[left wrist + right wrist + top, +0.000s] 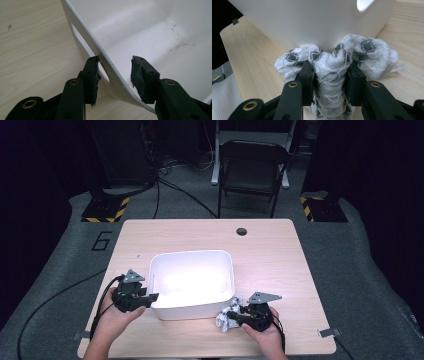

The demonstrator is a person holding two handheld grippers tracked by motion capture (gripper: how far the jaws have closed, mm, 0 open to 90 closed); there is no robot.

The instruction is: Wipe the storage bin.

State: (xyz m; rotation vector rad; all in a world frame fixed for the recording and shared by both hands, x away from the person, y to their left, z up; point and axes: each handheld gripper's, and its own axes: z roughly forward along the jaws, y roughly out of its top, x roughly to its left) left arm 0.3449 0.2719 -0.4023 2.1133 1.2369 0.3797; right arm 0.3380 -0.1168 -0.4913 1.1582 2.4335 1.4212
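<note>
A white plastic bin point(192, 254) stands on the wooden table point(270, 250), and it looks bare inside. My left gripper point(150, 298) is at the bin's near-left corner. In the left gripper view its jaws straddle the bin wall point(150, 37) beside a handle slot; the left gripper point(115, 72) is open, with the inner pad clear of the wall. My right gripper point(231, 316) is by the bin's near-right corner, shut on a bunched white cloth with a black pattern point(223, 321). In the right gripper view that cloth point(367, 50) bulges around the right gripper point(329, 75) and rests against the bin point(312, 22).
A round cable hole point(241, 231) is set in the table's far side. Past the table stands a dark folding chair point(252, 165). The table's near edge runs just behind both hands, and cables trail off to the left.
</note>
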